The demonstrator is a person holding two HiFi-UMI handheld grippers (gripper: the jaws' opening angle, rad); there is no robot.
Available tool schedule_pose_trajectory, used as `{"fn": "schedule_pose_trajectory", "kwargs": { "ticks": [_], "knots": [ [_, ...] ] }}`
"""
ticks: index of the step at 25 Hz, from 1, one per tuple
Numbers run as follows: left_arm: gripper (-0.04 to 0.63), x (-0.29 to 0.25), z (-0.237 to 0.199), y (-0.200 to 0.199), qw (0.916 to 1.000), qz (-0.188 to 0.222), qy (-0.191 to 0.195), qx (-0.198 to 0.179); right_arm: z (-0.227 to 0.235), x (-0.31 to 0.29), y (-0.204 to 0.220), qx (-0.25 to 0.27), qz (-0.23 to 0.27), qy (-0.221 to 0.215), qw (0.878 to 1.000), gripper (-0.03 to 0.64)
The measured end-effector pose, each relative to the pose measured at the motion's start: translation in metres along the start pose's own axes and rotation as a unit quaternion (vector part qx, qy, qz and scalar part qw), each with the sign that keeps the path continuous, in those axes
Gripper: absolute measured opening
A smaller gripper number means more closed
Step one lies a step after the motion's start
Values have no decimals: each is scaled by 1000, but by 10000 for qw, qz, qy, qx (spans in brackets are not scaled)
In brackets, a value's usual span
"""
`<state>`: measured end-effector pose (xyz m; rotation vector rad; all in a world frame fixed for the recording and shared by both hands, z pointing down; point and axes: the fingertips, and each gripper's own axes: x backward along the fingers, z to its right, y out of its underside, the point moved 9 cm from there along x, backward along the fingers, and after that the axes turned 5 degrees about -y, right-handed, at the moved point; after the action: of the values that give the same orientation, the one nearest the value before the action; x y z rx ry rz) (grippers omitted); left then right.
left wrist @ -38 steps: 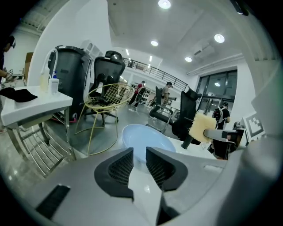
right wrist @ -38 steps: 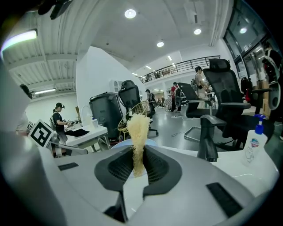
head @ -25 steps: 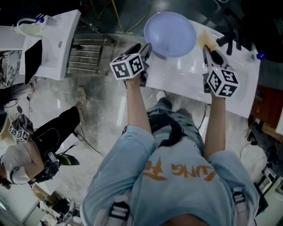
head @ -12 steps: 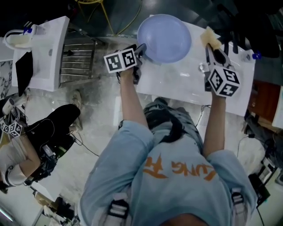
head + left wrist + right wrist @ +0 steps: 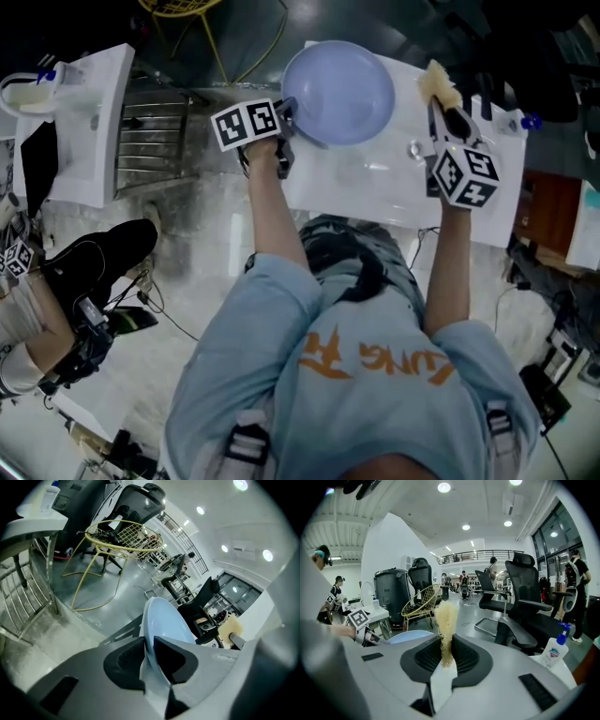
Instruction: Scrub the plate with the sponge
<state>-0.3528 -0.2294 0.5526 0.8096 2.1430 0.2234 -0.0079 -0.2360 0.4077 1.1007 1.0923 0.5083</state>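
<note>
A pale blue plate [image 5: 337, 92] rests on the white table [image 5: 375, 192]. My left gripper [image 5: 286, 112] is at the plate's left rim. In the left gripper view the plate [image 5: 164, 623] stands edge-on between the two jaws of that gripper [image 5: 149, 645], which have just been closing and now pinch the rim. To the right of the plate my right gripper [image 5: 441, 111] is shut on a yellow sponge [image 5: 437, 84]. In the right gripper view the sponge [image 5: 446, 618] sticks up from the jaws of this gripper [image 5: 447, 654], with the plate [image 5: 410, 636] low at the left.
A metal rack [image 5: 155, 122] and a second white table [image 5: 89, 122] stand left of the work table. A yellow wire chair [image 5: 117, 538] and black office chairs [image 5: 520, 602] lie beyond. A spray bottle [image 5: 555, 649] sits at the right. Another person [image 5: 56, 291] crouches at the left.
My left gripper has gone forward and down to the plate's left rim and its jaws have closed on it. The right gripper with the sponge has shifted only slightly.
</note>
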Motion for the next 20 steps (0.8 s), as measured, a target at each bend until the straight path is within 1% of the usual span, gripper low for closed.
{"fn": "schedule_pose_trajectory", "kwargs": {
  "ticks": [3,5,8,10,12,16,20],
  "knots": [
    [49,1,5,4,9995,145,-84,262,3,6,-4,40,55,-26,10000,49],
    [34,3,9,8,9989,287,-169,334,3,10,-4,71,90,-70,9999,49],
    [26,7,16,14,9986,325,-364,184,2,13,-5,78,144,-148,9998,49],
    [28,11,23,16,9986,340,-389,114,-1,16,-6,76,194,-209,9996,49],
    [34,16,31,18,9986,371,-376,-9,-4,19,-6,73,238,-263,9993,49],
    [34,24,49,26,9978,423,-333,-381,-3,26,5,7,294,-358,9989,49],
    [34,30,67,34,9966,420,-161,-697,-6,28,19,-173,279,-434,9985,49]
  ]
}}
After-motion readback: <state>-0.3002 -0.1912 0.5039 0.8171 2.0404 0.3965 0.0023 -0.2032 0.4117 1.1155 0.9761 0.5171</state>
